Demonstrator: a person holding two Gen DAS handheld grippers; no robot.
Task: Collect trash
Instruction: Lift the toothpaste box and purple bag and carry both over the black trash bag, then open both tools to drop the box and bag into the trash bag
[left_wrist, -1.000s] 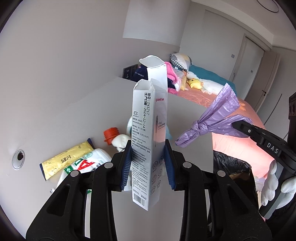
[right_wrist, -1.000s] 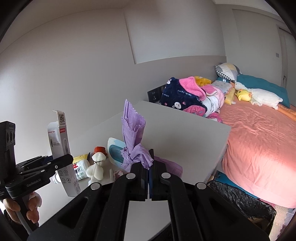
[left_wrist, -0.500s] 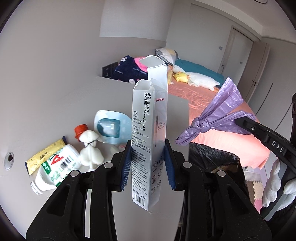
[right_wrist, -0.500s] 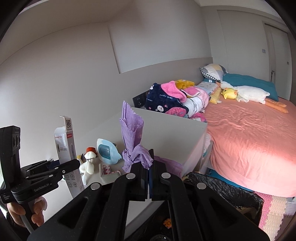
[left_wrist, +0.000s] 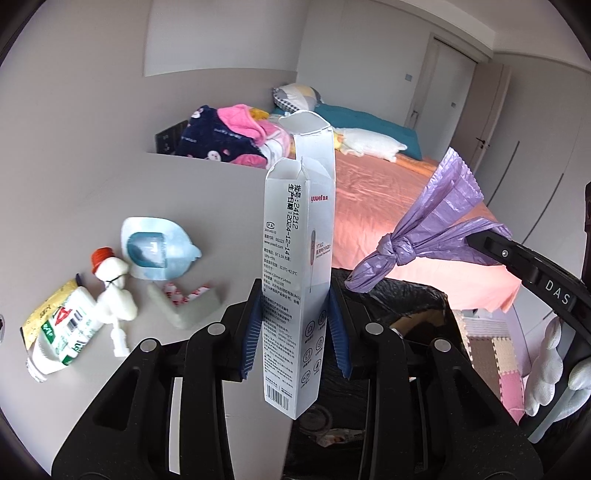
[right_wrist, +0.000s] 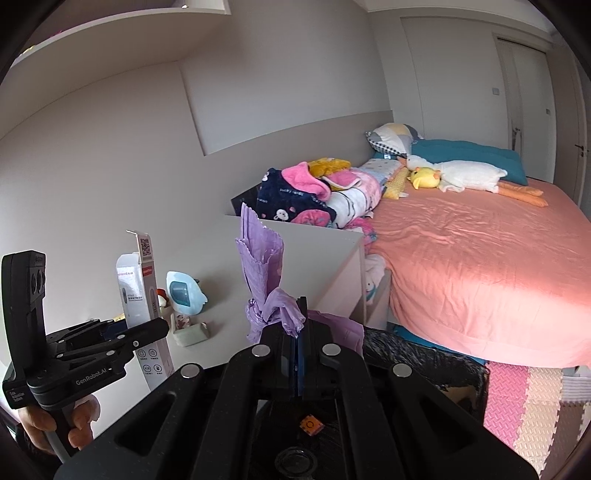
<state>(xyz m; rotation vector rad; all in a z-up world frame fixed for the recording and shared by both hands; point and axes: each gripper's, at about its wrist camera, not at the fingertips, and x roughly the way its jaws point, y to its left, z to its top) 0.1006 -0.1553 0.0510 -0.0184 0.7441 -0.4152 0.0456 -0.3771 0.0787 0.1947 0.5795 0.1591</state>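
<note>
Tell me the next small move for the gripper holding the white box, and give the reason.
Probably ease the left gripper a little further out over the black trash bag, then open. The white box is clamped upright between the pads, and its lower end hangs just past the white desk's edge, above the dark bag opening. The right gripper holds the knotted purple bag nearby.

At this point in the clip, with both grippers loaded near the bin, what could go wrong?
1. The left gripper pinches the tall white box low on its body, and part of it overhangs the white table; released here, it might land on the table edge instead of in the black trash bin.
2. The right gripper holds the knotted purple bag only by thin plastic, which could slip.
</note>
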